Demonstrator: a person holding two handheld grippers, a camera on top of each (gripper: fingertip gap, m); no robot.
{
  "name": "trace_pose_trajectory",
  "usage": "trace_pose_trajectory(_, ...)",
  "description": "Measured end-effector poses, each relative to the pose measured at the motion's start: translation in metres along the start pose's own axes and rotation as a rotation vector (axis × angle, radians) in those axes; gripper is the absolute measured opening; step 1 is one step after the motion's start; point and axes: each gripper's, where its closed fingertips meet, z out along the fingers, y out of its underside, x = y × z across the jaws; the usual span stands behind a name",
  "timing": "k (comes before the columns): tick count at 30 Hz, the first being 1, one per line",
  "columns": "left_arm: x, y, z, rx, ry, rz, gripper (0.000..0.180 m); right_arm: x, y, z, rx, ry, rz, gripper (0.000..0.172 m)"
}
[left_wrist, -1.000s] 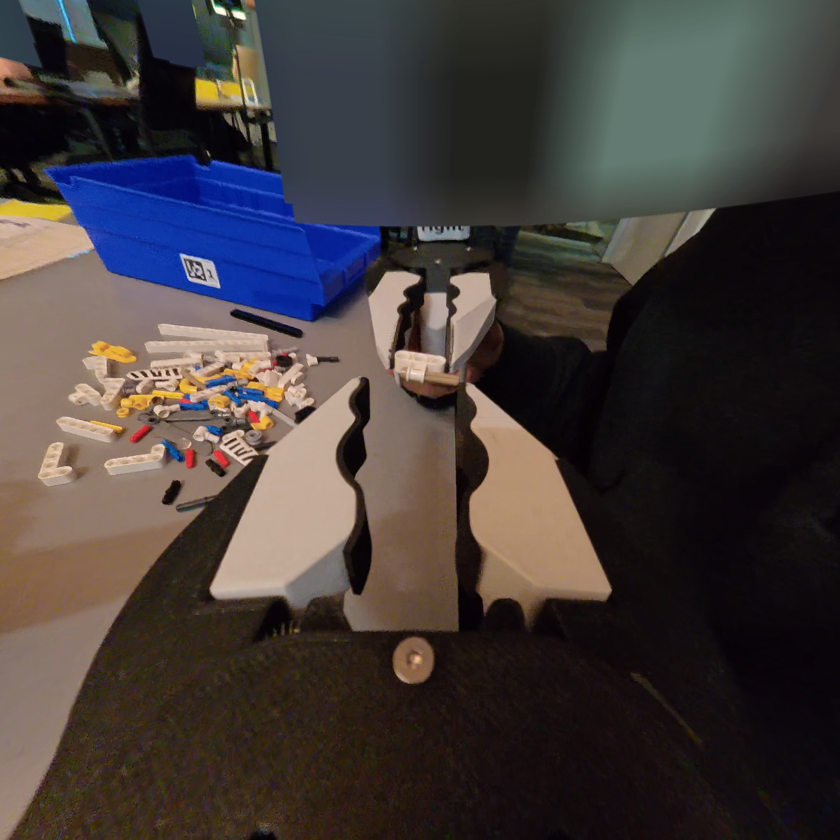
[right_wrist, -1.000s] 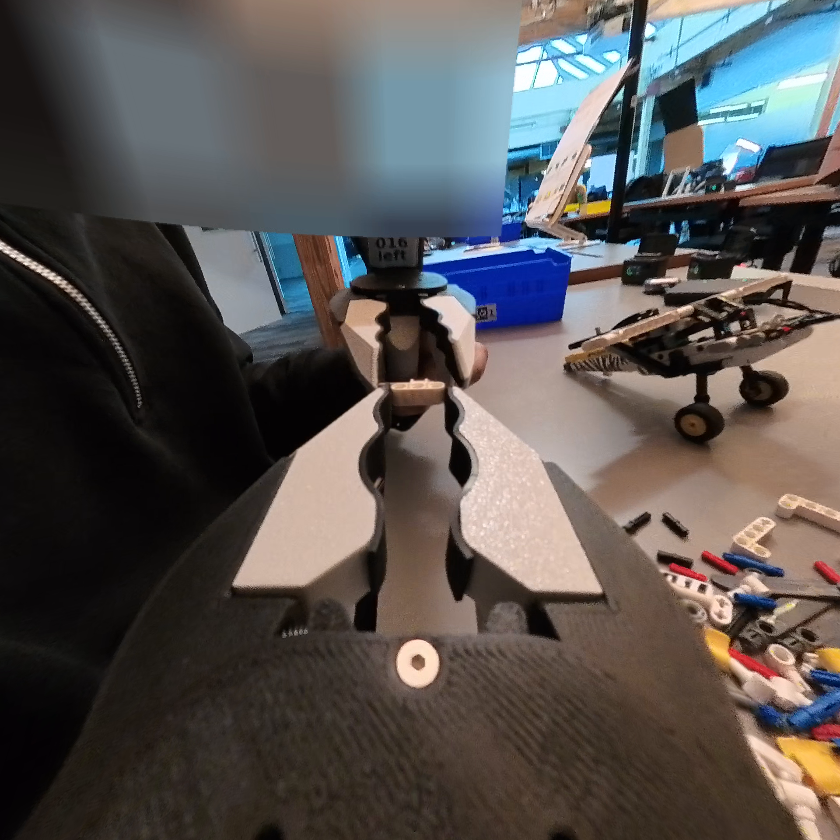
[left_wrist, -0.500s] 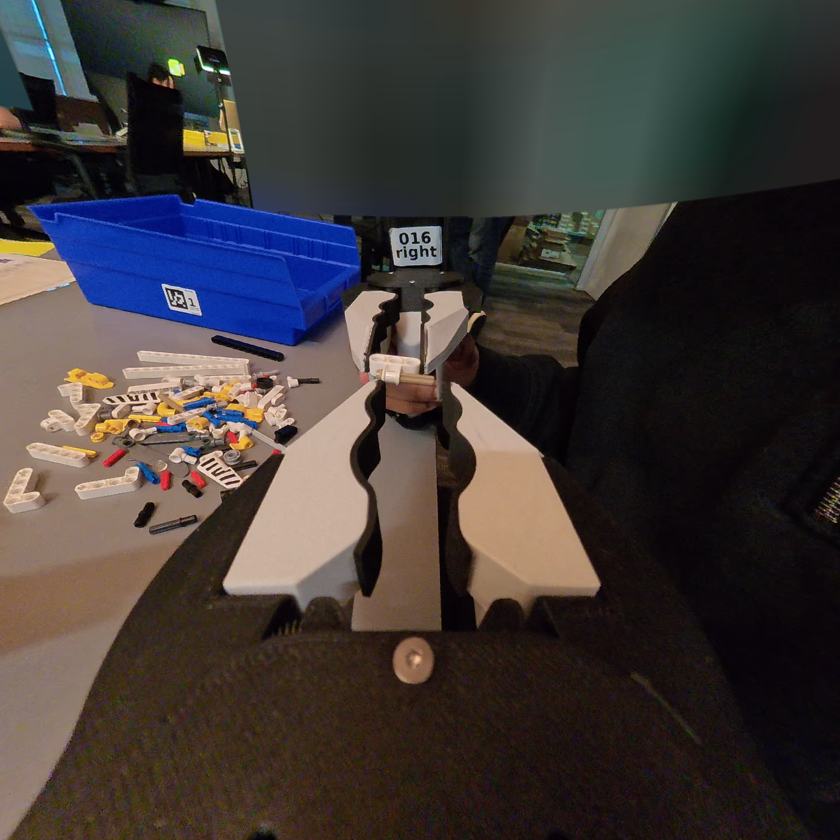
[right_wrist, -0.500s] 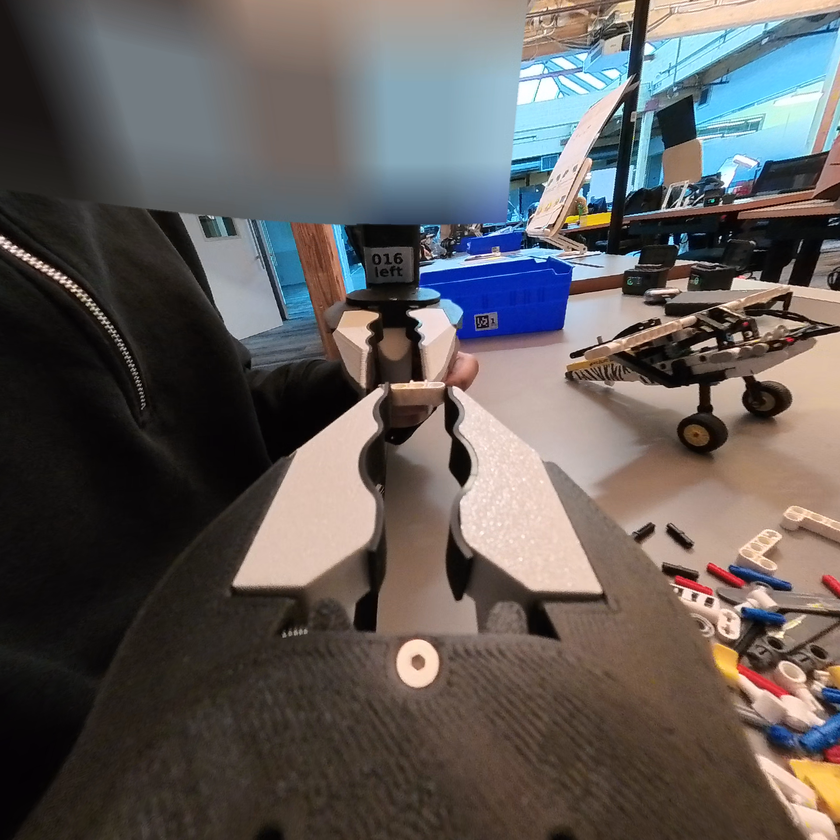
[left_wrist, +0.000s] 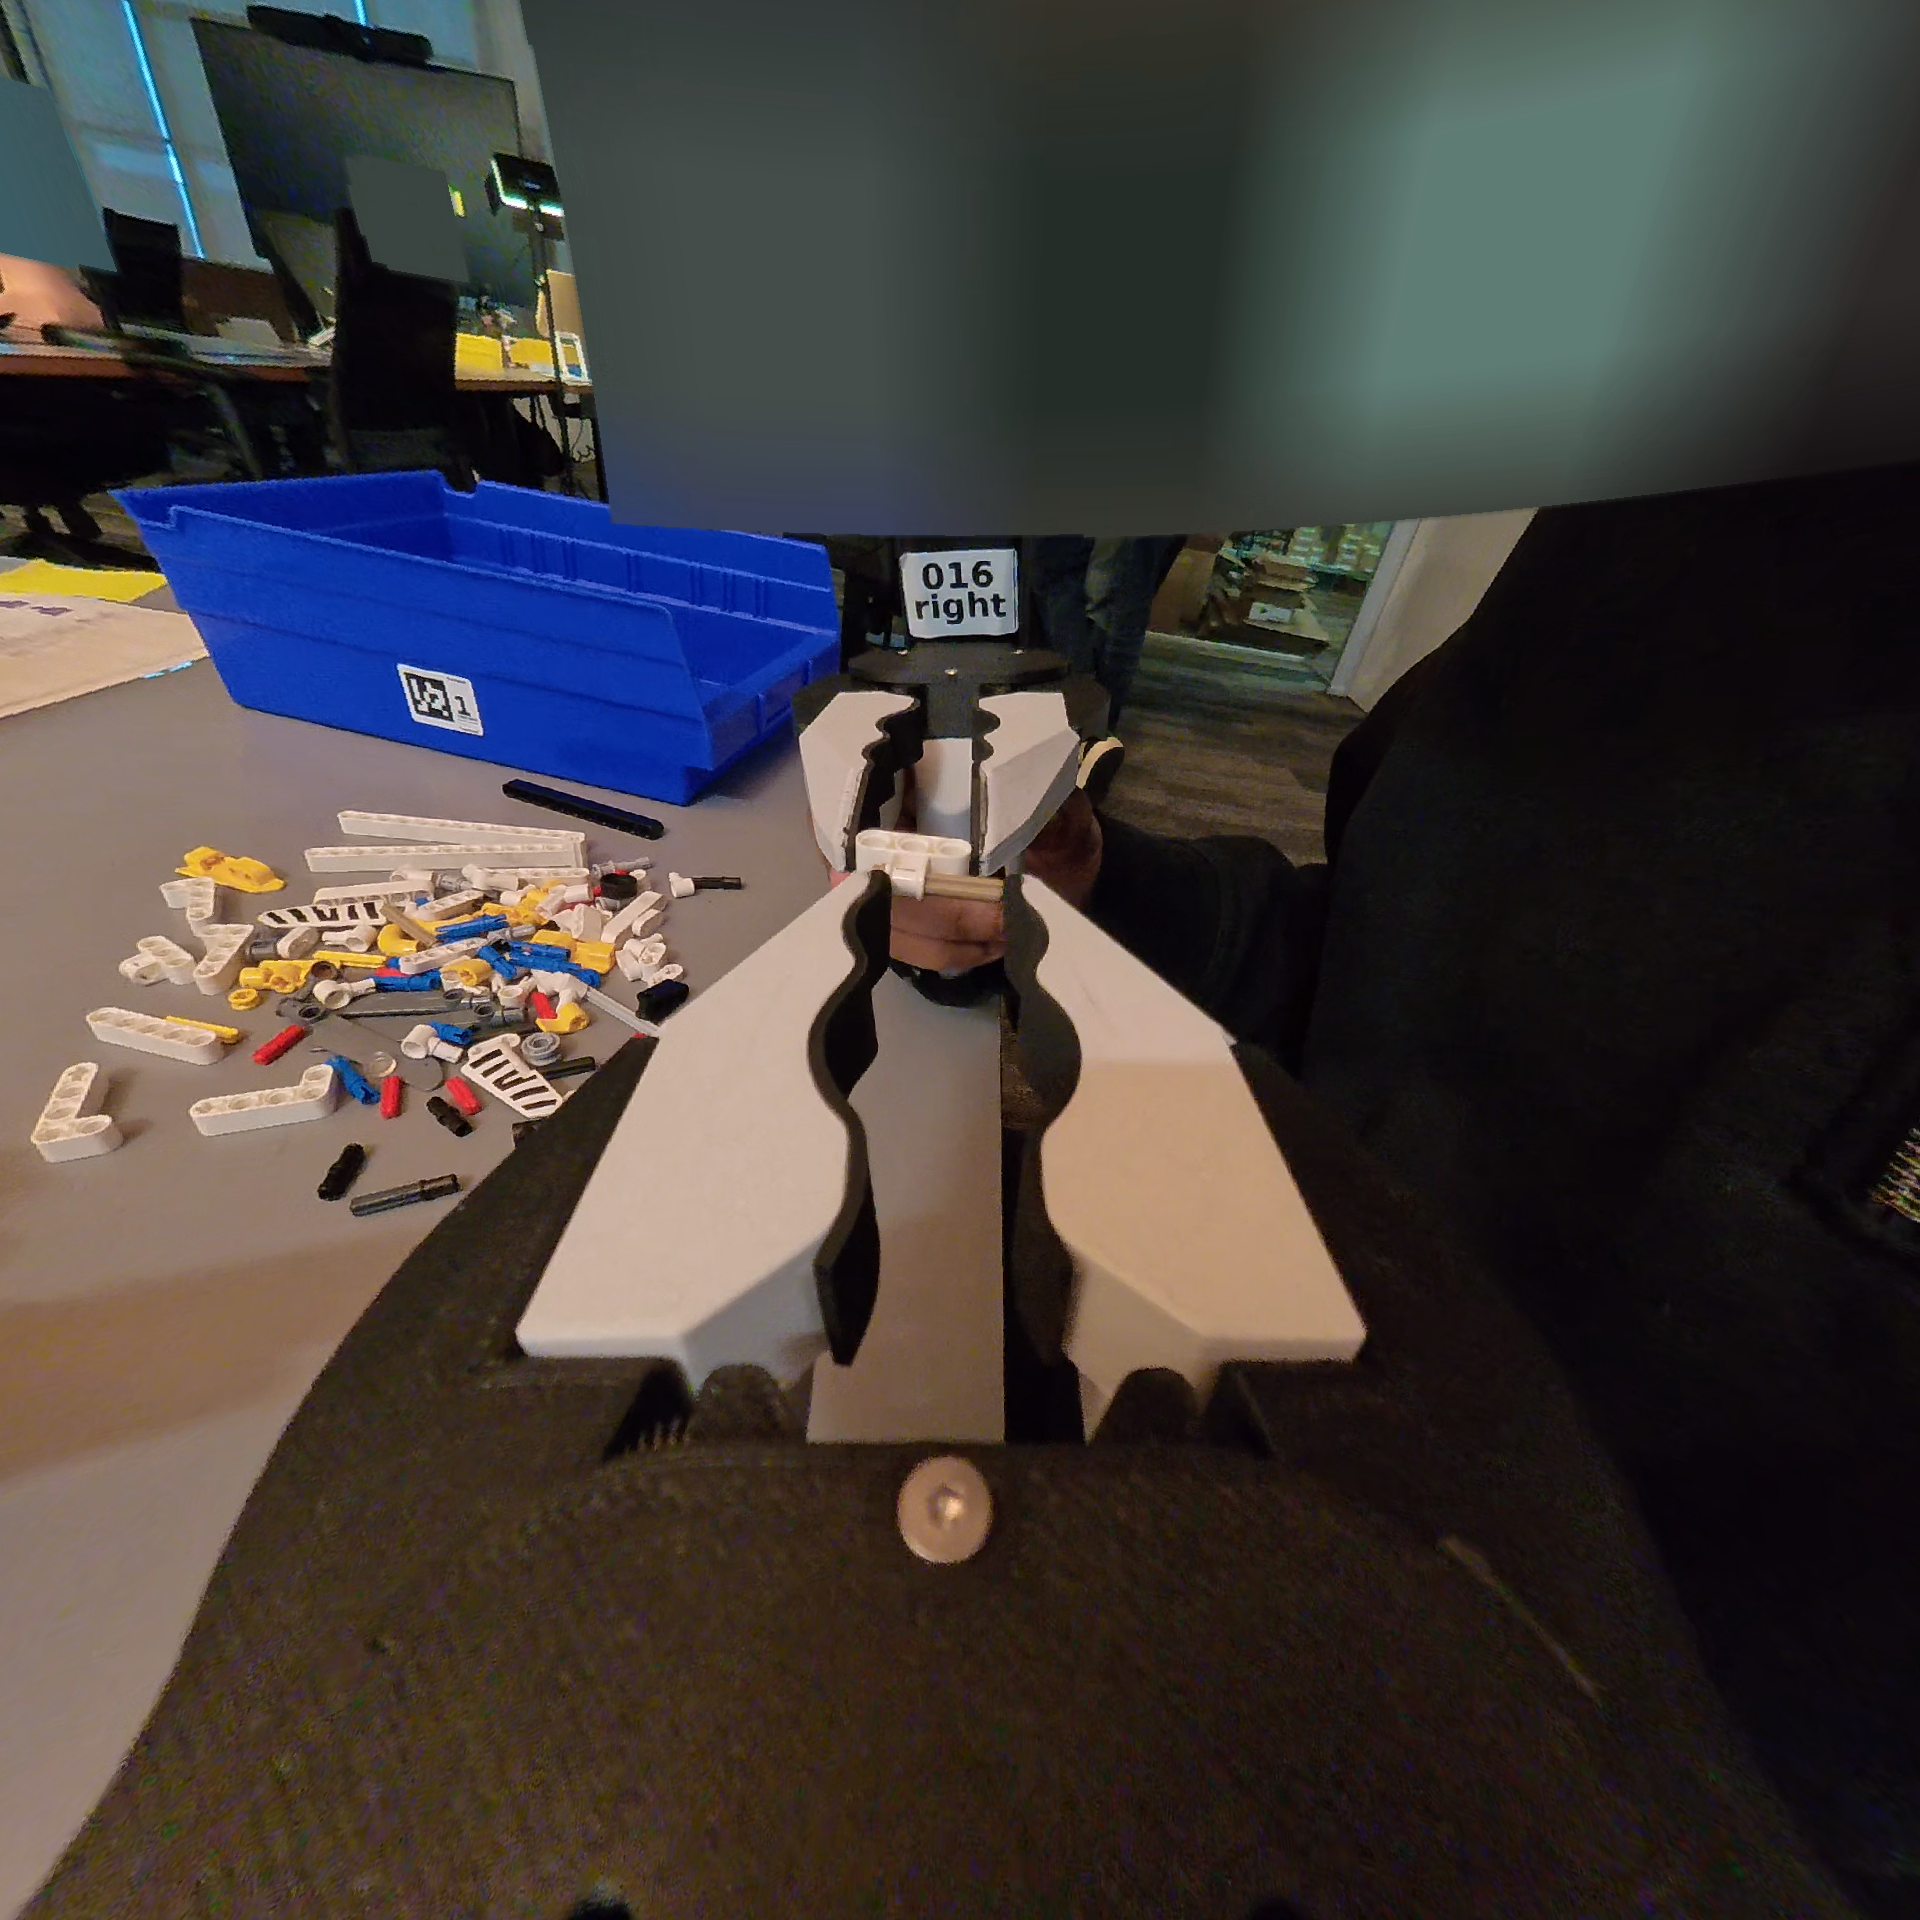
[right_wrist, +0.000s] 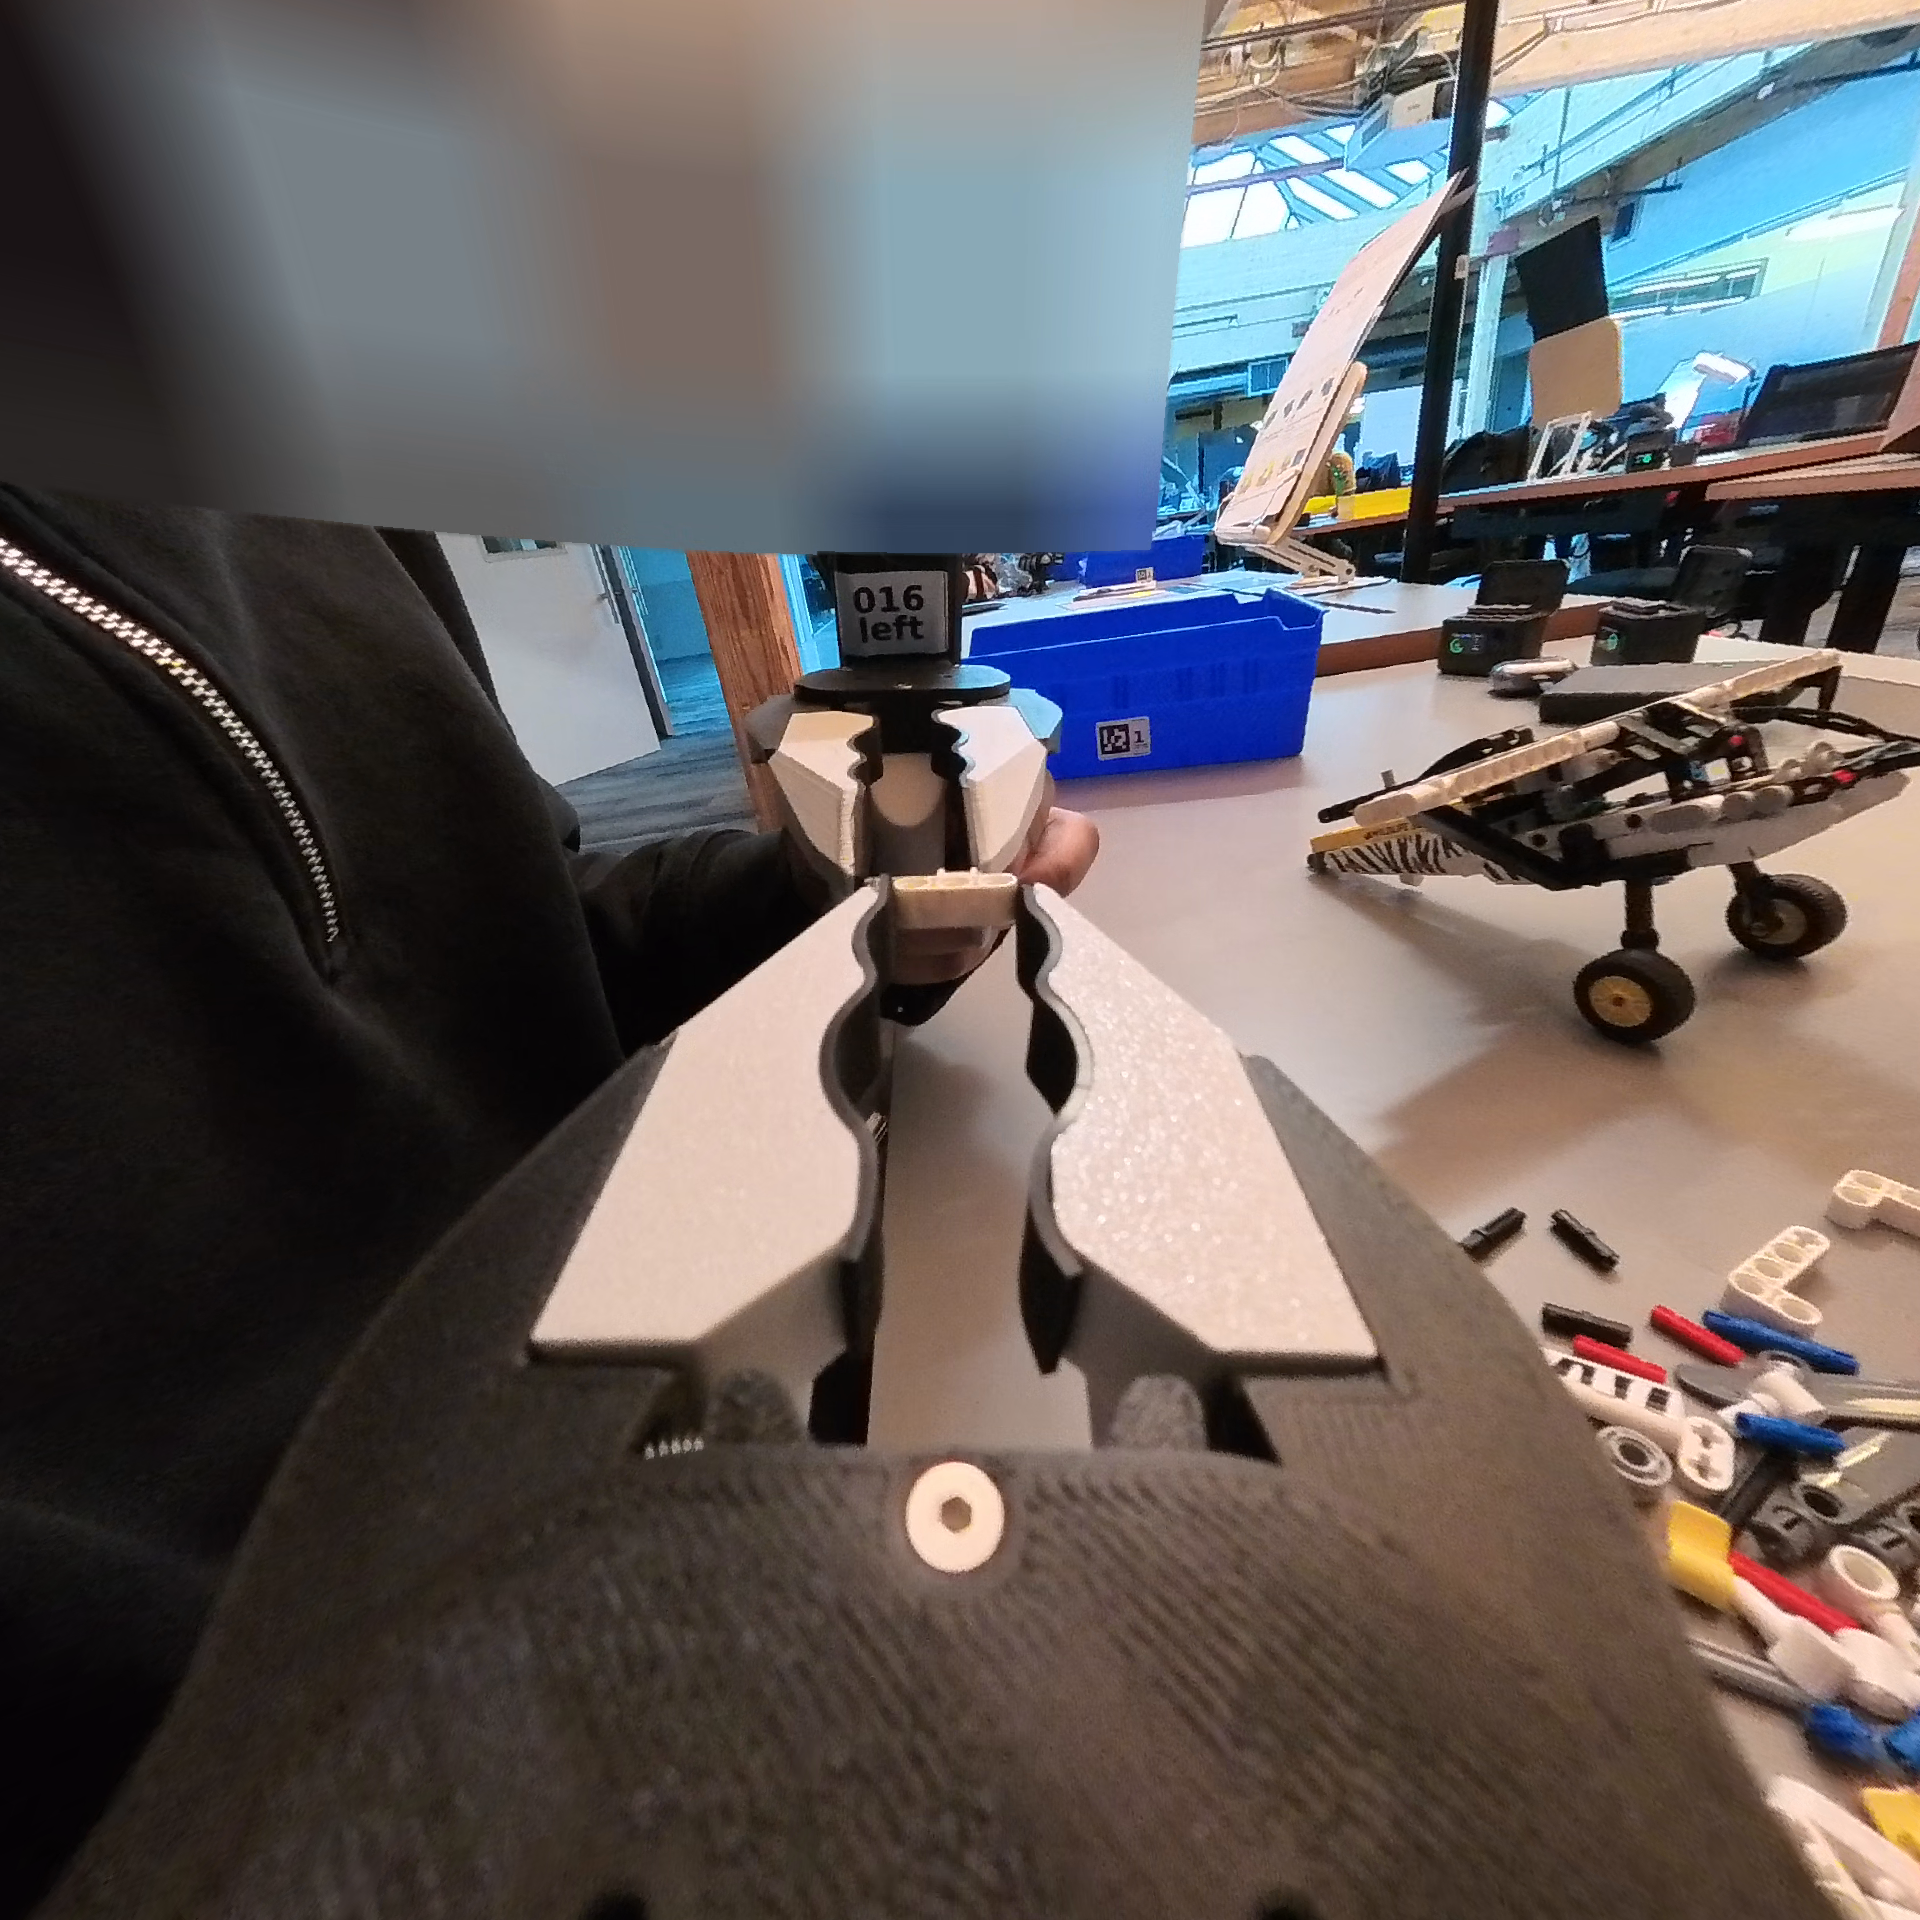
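Note:
My two grippers face each other tip to tip above the grey table's near edge (left_wrist: 156, 1299). My right gripper (right_wrist: 948, 896) is shut on a short white three-hole beam (right_wrist: 954, 899), pads on its two ends. The beam (left_wrist: 914, 850) also shows in the left wrist view. A tan axle (left_wrist: 961, 886) with a white bush on it lies right against the beam. My left gripper (left_wrist: 948, 888) is shut on that axle, one pad at each end. A hand (left_wrist: 945, 935) shows behind the right gripper (left_wrist: 920, 831).
A blue bin (left_wrist: 468, 613) stands at the back of the table. A pile of small white, yellow, blue, red and black building parts (left_wrist: 416, 956) lies to the left. A partly built wheeled model (right_wrist: 1621, 790) stands on the table. A person in a dark jacket (right_wrist: 260, 935) sits close by. The partly built wheeled model (right_wrist: 1621, 790) is about 25 cm from both grippers' fingertips.
My left gripper's jaws have narrowed from wide apart until they press on the tan axle. My right gripper has kept its hold on the white beam. Both have shifted slightly.

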Motion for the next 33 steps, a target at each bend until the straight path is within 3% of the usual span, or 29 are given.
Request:
trace_pose_trajectory(7,-0.002,0.001,0.001,0.003,-0.011,-0.003,0.019,0.001,0.001,0.000,0.000,0.008,-0.001,0.020)
trace_pose_trajectory(13,-0.009,0.002,0.000,0.017,-0.034,-0.029,0.037,-0.001,0.002,0.002,0.004,-0.007,0.005,0.020)
trace_pose_trajectory(22,-0.005,0.006,0.001,0.001,0.001,-0.038,0.047,-0.011,0.006,0.009,-0.014,-0.063,0.014,0.020)
trace_pose_trajectory(33,0.006,0.010,-0.001,-0.004,0.105,-0.071,0.036,-0.013,0.011,0.012,-0.049,-0.062,0.000,0.021)
